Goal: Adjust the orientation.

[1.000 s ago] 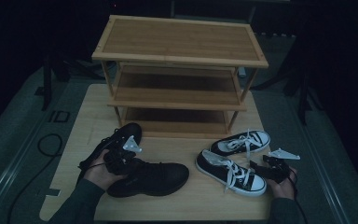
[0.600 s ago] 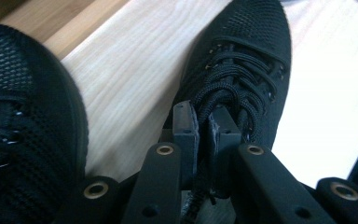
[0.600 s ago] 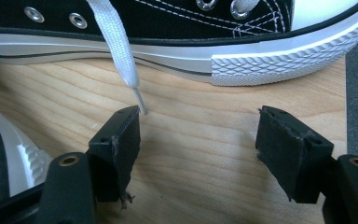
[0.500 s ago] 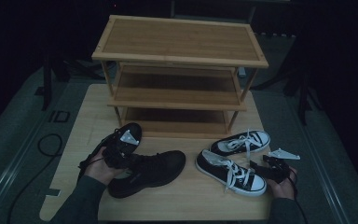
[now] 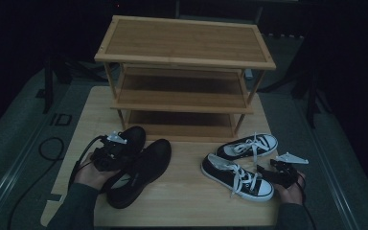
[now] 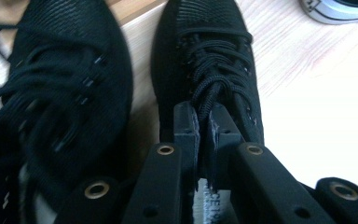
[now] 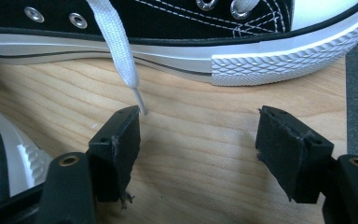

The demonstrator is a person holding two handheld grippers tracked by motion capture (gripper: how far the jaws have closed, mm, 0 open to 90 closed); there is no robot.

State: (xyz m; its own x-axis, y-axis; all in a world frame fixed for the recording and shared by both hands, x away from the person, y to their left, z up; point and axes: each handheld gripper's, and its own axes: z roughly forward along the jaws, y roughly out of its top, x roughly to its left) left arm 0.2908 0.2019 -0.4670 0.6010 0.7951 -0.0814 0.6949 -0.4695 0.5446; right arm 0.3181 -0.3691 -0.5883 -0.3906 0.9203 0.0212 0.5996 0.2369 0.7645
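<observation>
While the bamboo table (image 5: 182, 201) carries everything, its largest load is a three-tier slatted wooden rack (image 5: 184, 52) with bare shelves, standing at the far edge. Two black knit shoes (image 5: 141, 170) lie side by side near the front left, toes toward the rack. Two black canvas sneakers (image 5: 237, 175) with white rubber soles and white laces lie to the right. Left gripper (image 6: 204, 122): jaws have just been closing and now pinch the laces and tongue of the right-hand black shoe. Right gripper (image 7: 198, 140): jaws wide apart, empty, resting just beside a sneaker toe (image 7: 289, 51).
</observation>
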